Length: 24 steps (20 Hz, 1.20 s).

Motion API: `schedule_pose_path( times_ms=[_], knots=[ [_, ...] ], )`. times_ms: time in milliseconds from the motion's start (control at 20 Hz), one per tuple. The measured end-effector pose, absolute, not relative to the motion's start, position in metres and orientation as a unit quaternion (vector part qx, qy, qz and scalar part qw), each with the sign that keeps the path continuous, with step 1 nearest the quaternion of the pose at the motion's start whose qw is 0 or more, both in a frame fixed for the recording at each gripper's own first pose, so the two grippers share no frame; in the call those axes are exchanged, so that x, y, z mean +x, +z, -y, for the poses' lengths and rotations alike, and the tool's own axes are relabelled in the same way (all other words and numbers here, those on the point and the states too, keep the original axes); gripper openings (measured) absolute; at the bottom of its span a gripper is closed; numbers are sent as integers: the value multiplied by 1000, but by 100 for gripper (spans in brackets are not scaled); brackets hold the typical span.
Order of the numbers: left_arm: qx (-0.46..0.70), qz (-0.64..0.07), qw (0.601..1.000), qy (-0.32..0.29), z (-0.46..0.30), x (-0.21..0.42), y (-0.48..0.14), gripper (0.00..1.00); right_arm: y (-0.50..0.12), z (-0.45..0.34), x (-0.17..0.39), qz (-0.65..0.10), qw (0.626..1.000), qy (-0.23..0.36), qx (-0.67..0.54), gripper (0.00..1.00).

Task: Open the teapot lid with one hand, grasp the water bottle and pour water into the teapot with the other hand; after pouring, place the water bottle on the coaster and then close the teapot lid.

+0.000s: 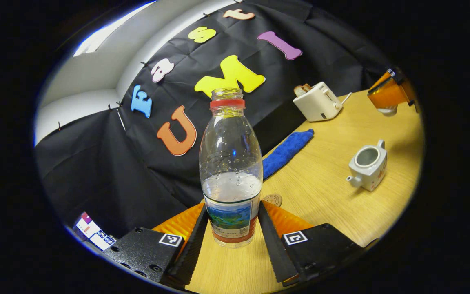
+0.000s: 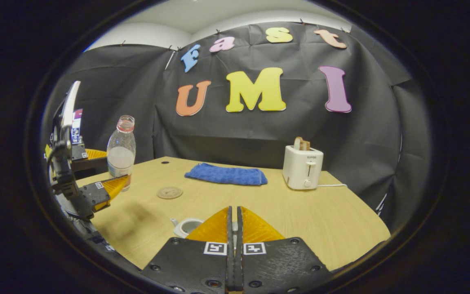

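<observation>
A clear, uncapped water bottle (image 1: pixel 231 163) with a red neck ring, about half full, stands on the wooden table (image 1: pixel 329 204) between the fingers of my left gripper (image 1: pixel 232 208). Both fingers press on its label. In the right gripper view the bottle (image 2: pixel 121 149) stands at the table's left edge with the left gripper (image 2: pixel 116 167) around it. The white teapot (image 1: pixel 367 165) sits open to the right. My right gripper (image 1: pixel 388 107) hovers above it, shut on the small white lid. In its own view the right gripper (image 2: pixel 233 210) is shut and partly hides the teapot (image 2: pixel 186 226). A round coaster (image 1: pixel 272 199) lies just behind the bottle.
A blue cloth (image 2: pixel 227 174) lies at the back of the table. A white toaster (image 2: pixel 302 167) with bread in it stands at the back right. The coaster (image 2: pixel 169 192) lies between the bottle and the teapot.
</observation>
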<state>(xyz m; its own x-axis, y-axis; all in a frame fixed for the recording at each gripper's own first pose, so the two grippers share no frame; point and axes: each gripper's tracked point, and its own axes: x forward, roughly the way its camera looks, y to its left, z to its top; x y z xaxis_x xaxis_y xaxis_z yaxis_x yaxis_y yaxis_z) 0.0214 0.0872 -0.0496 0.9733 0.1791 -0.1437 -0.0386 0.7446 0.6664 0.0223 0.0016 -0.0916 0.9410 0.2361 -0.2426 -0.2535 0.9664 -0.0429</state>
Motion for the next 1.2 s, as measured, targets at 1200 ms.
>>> schedule_pose_path(
  times_ms=[1200],
  knots=[
    [705, -101, 702, -1, -51, 32, -68, 74, -111, 34, 12, -133, 984, 115, -27, 0]
  ],
)
